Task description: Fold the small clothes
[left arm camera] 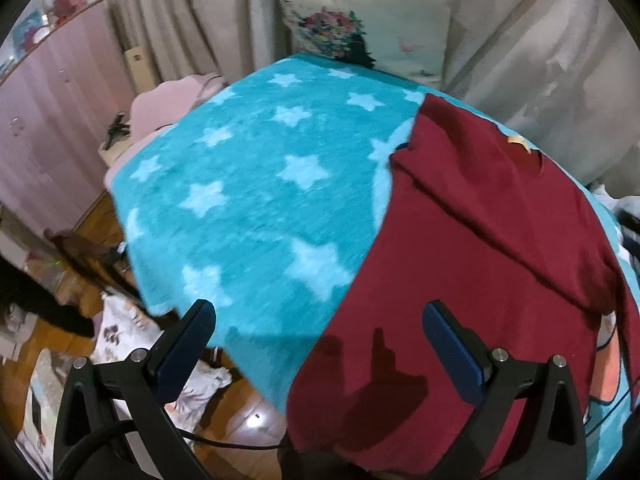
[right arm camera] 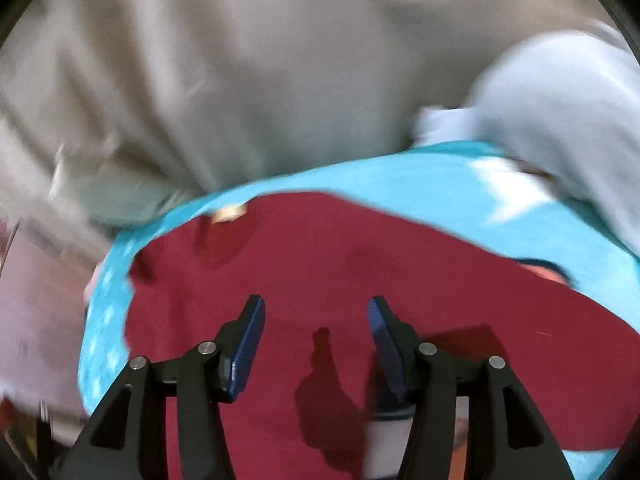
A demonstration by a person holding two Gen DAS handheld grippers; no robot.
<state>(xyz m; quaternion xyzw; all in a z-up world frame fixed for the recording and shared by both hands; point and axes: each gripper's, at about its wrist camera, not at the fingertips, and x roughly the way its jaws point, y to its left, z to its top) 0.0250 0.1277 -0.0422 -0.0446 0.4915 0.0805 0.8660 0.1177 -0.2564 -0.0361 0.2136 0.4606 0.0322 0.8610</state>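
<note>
A dark red T-shirt (left arm camera: 472,264) lies spread on a turquoise blanket with pale stars (left arm camera: 248,184). Its near left sleeve is folded in over the body, and a tan neck label (left arm camera: 518,142) shows at the far end. My left gripper (left arm camera: 320,316) is open and empty, hovering above the shirt's left hem edge. In the right wrist view, which is blurred, the same shirt (right arm camera: 320,264) fills the middle and my right gripper (right arm camera: 316,312) is open and empty just above it. Its shadow falls on the cloth.
A floral pillow (left arm camera: 360,12) and beige curtains (left arm camera: 552,48) stand behind the blanket. A pink cabinet (left arm camera: 52,112) and a cluttered wooden floor (left arm camera: 240,412) lie to the left. A pale grey cloth (right arm camera: 560,108) lies at the blanket's far right.
</note>
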